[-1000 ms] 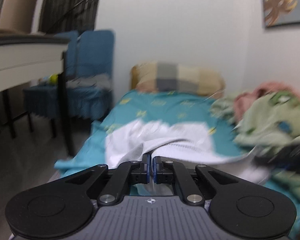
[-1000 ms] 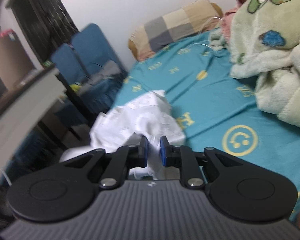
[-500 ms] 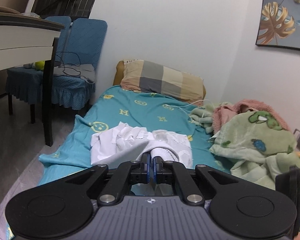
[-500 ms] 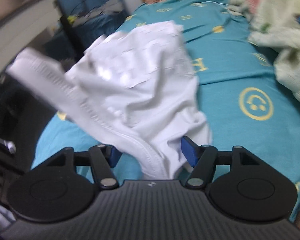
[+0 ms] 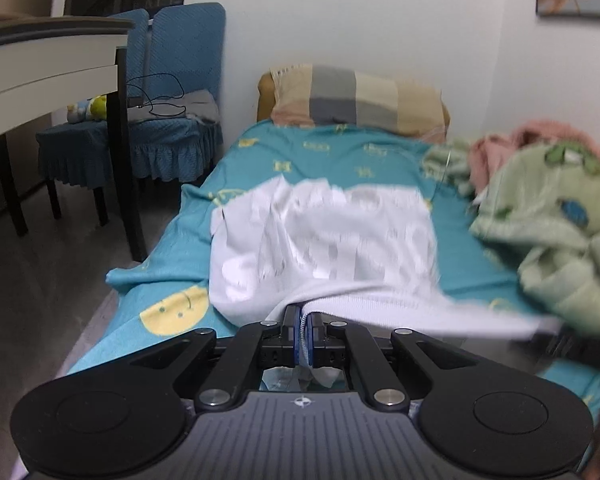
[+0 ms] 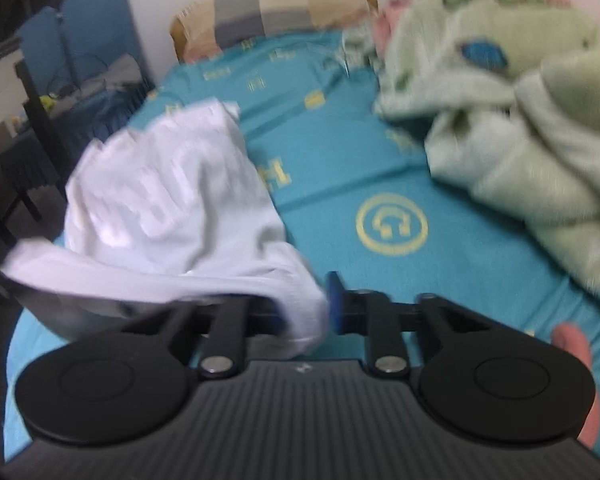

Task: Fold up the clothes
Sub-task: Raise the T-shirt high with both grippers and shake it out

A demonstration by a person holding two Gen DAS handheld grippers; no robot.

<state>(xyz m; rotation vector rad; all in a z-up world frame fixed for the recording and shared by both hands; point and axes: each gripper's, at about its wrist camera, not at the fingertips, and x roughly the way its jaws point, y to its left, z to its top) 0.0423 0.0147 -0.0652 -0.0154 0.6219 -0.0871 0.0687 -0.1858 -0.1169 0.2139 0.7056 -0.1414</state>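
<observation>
While pinching the soft white cloth garment [image 5: 324,240] by its ribbed edge in the clenched left tool [image 5: 303,336], pull that edge straight with the right tool [image 6: 306,306], just now closing on the cloth between its jaws. Smooth the bunched part lying on the teal printed bed sheet [image 5: 172,248], clear of the fuzzy green blanket [image 6: 520,140].

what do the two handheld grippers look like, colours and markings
Both match: the left gripper and right gripper have matte black linkage arms with silver pivot screws, round black side discs, blue-padded jaws, and a grey ribbed body bearing a small white compass-like mark.
</observation>
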